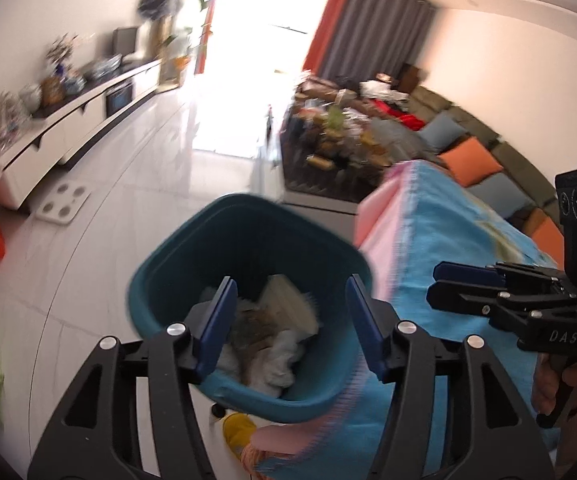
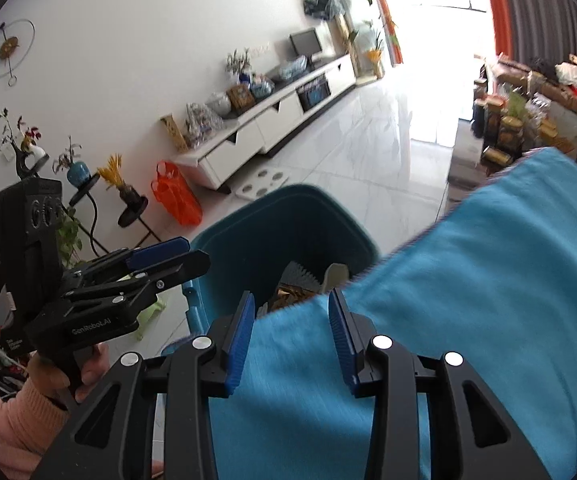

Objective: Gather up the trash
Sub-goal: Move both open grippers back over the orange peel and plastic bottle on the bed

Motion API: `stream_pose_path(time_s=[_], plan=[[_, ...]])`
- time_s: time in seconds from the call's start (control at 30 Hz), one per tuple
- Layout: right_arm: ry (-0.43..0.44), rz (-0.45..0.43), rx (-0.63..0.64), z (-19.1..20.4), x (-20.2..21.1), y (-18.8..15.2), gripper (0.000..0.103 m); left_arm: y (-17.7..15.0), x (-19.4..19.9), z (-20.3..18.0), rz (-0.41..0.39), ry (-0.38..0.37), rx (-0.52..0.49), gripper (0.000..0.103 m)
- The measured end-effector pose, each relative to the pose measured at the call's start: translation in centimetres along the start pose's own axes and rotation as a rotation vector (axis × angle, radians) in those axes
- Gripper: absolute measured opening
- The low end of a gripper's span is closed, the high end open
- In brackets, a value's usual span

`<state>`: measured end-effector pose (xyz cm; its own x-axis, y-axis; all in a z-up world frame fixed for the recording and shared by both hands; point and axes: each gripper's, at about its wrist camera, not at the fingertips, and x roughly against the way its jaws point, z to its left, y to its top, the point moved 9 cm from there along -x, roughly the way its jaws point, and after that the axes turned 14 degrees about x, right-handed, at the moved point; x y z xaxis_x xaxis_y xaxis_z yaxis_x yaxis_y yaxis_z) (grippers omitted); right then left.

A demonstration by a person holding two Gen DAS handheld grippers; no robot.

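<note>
Hovering above the teal bin, the left gripper has its jaws parted with nothing between them, and the bin's mouth lies straight ahead and below. The right gripper, also parted and empty, sits over the blue cloth with the bin just beyond, so the left is nearer. Inside the bin lies crumpled paper and card trash; no further trash shows on the cloth.
</note>
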<state>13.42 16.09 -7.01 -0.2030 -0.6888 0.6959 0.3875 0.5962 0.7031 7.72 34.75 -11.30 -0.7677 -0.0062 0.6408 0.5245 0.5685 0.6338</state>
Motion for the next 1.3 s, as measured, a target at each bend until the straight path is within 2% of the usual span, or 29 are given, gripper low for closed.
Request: stream_pose_path(time_s=[0.13, 0.37, 0.63, 0.9, 1.3], plan=[[-0.063, -0.058, -0.040, -2.5, 4.9, -1.5, 0.036, -1.0, 0.8, -4.9, 0.008, -0.091, -0.076, 0.061], [-0.226, -0.118, -0.150, -8.4, 12.5, -5.5, 0.037, -5.3, 0.1, -15.6, 0.086, -0.249, -0.231, 0.062], [-0.340, -0.171, -0.256, -13.0, 18.2, -9.9, 0.037, -9.9, -1.0, -25.2, 0.142, -0.335, -0.356, 0.062], [-0.390, -0.211, -0.313, -15.5, 21.5, -13.2, 0.037, -12.5, -1.7, -30.0, 0.169, -0.363, -0.418, 0.062], [-0.427, -0.233, -0.365, -17.4, 23.5, -15.9, 0.037, -14.9, -2.7, -32.9, 0.222, -0.375, -0.463, 0.062]])
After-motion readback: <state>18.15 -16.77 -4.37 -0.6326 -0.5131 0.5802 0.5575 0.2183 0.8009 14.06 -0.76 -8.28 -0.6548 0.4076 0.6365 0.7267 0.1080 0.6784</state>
